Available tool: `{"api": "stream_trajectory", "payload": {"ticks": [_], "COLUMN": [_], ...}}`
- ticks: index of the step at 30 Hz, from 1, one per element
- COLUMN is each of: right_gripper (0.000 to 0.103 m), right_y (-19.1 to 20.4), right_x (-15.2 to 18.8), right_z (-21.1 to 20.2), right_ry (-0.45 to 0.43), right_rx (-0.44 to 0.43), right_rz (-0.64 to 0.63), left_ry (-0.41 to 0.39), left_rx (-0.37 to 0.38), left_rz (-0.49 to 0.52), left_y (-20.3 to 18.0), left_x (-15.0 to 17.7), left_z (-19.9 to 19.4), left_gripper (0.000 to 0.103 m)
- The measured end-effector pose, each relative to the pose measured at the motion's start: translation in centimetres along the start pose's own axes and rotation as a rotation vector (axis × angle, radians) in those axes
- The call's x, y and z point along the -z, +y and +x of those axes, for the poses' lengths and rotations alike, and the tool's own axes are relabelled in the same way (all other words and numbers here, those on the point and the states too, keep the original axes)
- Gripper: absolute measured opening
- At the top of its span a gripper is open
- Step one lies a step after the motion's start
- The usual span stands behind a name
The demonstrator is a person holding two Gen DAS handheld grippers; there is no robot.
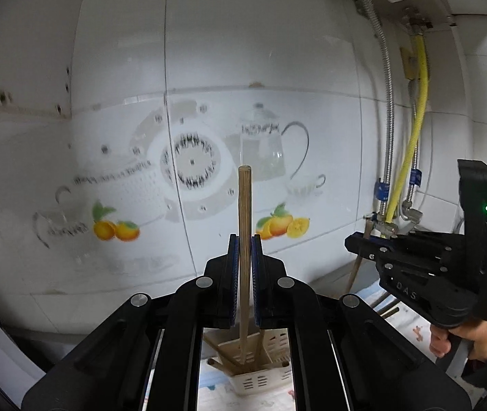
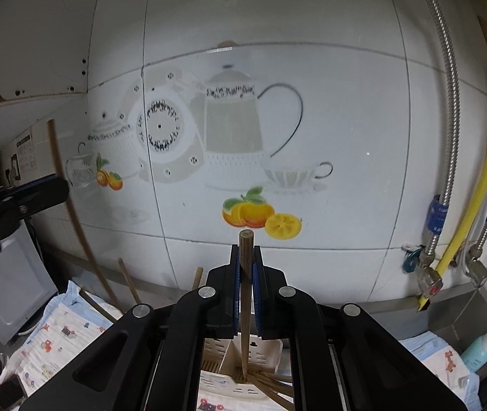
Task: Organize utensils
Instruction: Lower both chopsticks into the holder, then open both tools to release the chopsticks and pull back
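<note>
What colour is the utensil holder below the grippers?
Cream-white utensil holder, clearest in the right wrist view.

Black plastic left gripper (image 1: 243, 250) and right gripper (image 2: 246, 260): blue-padded fingers (image 1: 232, 274), silver screws, green light.

left hand-held gripper (image 1: 243, 250) clamped, right hand-held gripper (image 2: 246, 260) clamped

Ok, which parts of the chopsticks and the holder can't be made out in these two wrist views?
- Left wrist view: the cream slotted plastic utensil holder is mostly hidden by the left gripper, shut on a wooden chopstick.
- Right wrist view: whether the tip of the right gripper's wooden chopstick touches the holder is unclear.
- Right wrist view: the loose chopsticks are cut off by the gripper body.
</note>
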State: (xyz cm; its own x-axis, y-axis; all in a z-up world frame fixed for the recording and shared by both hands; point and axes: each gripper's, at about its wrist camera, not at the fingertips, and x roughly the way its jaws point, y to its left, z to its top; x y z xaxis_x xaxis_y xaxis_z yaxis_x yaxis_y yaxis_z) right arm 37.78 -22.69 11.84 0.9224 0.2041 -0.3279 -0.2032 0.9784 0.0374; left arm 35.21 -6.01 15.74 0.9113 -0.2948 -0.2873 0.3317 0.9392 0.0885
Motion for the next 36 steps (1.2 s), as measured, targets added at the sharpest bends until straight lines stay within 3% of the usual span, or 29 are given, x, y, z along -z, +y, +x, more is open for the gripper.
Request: {"api": "stream_trajectory", "payload": {"ticks": [12,22,24,26,30,34,36], "right_gripper": [0.006,0.008,0.014,0.021,0.027,0.042,0.044], "right_y": [0.0,0.4,0.4,0.5,0.9,1.6,2.2], "right_x": [2.3,2.5,2.4,2.5,3.3,5.0,6.1], "right_z": [1.9,0.4,-0.5,-1.8,-4.1,-6.6,-7.9], "right_ry": [0.060,0.057,0.052,0.045,0.049,0.061,0.067], "right_rx": [-0.011,0.015,0.020,0.025,0.026,0.032,0.044], "right_rz": [-0.005,-0.041,-0.043,-0.048,-0.056,-0.056,-0.064], "left_ry": [0.131,0.134,0.129,0.116,0.103,0.107,0.109], "left_rx": [0.007,0.002,-0.003,-0.012,-0.016,-0.020,-0.024], "left_rz": [-0.042,-0.048,-0.042,-0.042,-0.059,-0.064,-0.077], "left_y": [1.5,1.7,1.6,1.5,1.5,1.0,1.0], "left_x": [4.4,4.6,4.6,4.9,5.8,7.4,8.4], "left_z": [3.8,2.1,1.2,0.0,-2.5,-4.9,-6.2], "left_gripper": [0.007,0.010,0.017,0.044,0.051,0.063,0.072]}}
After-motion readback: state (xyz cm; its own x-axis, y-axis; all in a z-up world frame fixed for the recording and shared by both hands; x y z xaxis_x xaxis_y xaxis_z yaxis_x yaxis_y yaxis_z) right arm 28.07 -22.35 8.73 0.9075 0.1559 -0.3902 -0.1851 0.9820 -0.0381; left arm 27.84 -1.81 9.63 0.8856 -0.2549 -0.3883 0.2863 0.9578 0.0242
